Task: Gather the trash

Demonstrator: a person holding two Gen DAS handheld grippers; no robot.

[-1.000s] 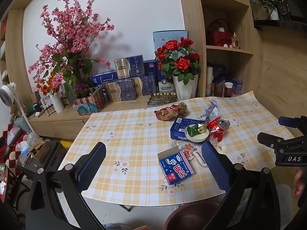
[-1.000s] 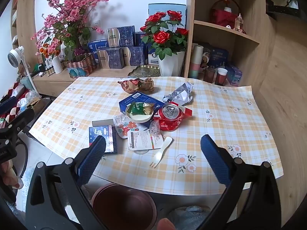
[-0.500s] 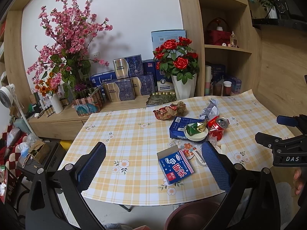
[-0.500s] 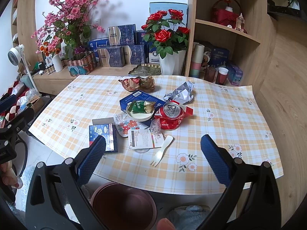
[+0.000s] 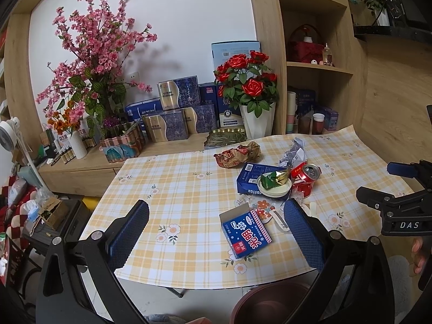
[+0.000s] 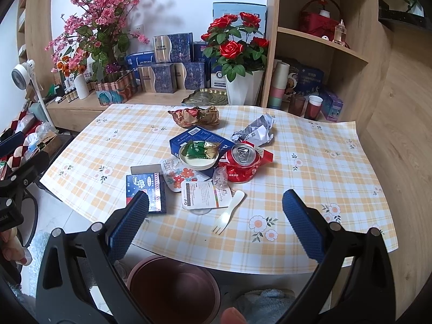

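Trash is heaped mid-table: a crushed red can (image 6: 242, 162), a white bowl with a green wrapper (image 6: 199, 154), a blue coffee box (image 5: 256, 178), crumpled grey paper (image 6: 256, 132), a brown foil wrapper (image 6: 195, 116), a white fork (image 6: 228, 216) and a flat label packet (image 6: 205, 195). A small blue carton (image 5: 246, 233) lies nearer the front edge. My left gripper (image 5: 216, 232) hangs open before that edge, holding nothing. My right gripper (image 6: 214, 218) is open too, above the front edge. A brown bin (image 6: 172, 289) stands on the floor below.
The checked tablecloth (image 6: 324, 162) covers the table. Behind it sit a rose pot (image 6: 243, 86), gift boxes (image 6: 172, 62), a pink blossom vase (image 5: 78, 145) and wooden shelves (image 6: 318, 54). A fan (image 6: 23, 75) and clutter stand at the left. My right gripper's body (image 5: 399, 210) shows at the left view's right edge.
Both grippers have shifted only slightly; the table sits a little closer in the right wrist view. Nothing on the table has moved.
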